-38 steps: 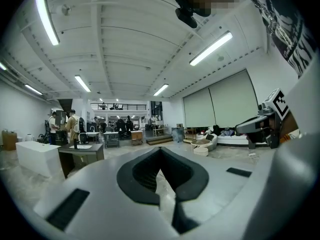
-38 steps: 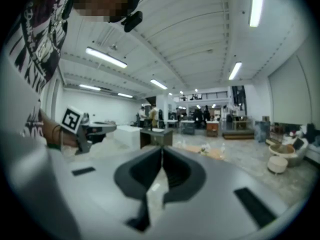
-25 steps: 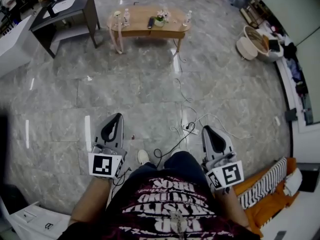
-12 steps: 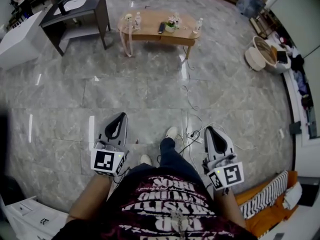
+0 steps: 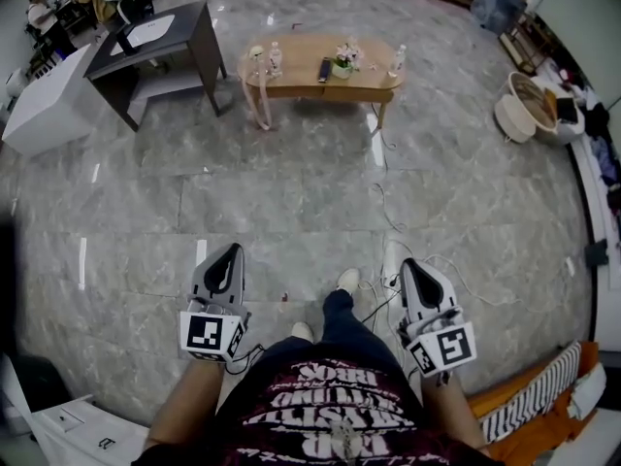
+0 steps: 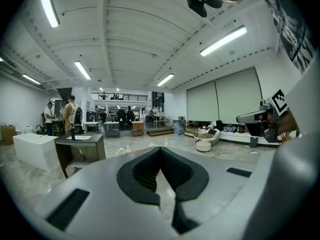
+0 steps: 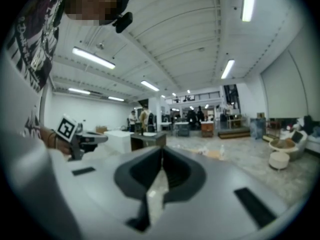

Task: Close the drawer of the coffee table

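Note:
The wooden coffee table (image 5: 320,74) stands far ahead across the marble floor, with bottles and a small plant on top. Its drawer cannot be made out from this distance. My left gripper (image 5: 231,251) is held low at the bottom left of the head view, jaws shut and empty. My right gripper (image 5: 409,264) is level with it at the bottom right, also shut and empty. In the left gripper view my shut jaws (image 6: 160,151) point toward the far table. In the right gripper view the right gripper (image 7: 161,153) shows the same, with the left gripper (image 7: 80,136) beside it.
A dark side table (image 5: 160,51) and a white block (image 5: 49,100) stand at the far left. Cables (image 5: 388,250) trail over the floor ahead of my feet. A round basket (image 5: 529,110) sits at the right, an orange striped cushion (image 5: 529,406) at the lower right.
I have walked forward: the coffee table has come nearer and sits lower in the head view. Both grippers stay shut and held in front of me, slightly lowered.

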`<state>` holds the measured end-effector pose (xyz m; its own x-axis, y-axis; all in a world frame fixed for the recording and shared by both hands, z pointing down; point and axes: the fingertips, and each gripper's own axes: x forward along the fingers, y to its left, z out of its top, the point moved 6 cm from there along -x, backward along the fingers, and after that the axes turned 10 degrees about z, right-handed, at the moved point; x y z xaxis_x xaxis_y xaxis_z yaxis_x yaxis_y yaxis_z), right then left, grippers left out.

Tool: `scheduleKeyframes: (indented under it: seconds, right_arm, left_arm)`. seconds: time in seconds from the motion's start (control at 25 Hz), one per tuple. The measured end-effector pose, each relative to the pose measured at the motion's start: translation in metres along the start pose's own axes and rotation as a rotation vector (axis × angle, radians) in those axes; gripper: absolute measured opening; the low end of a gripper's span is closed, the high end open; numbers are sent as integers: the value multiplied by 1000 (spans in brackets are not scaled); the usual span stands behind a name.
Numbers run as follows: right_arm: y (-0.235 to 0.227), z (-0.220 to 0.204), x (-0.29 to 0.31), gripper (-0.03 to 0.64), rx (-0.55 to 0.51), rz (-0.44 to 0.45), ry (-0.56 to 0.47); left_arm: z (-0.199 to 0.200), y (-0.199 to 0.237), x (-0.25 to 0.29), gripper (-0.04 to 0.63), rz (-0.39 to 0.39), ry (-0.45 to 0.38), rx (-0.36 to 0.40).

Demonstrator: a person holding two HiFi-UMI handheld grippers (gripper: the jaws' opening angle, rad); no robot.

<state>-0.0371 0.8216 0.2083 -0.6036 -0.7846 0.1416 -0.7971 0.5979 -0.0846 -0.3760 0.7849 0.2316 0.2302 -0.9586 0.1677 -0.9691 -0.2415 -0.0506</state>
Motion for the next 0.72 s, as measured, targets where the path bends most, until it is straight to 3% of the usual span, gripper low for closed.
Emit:
scheduleKeyframes:
  seconds: [0.72]
  right_arm:
    - [-132,2,45,35,40,-26,51]
  left_arm:
    - [15,-57,146,24,-55,11,-40]
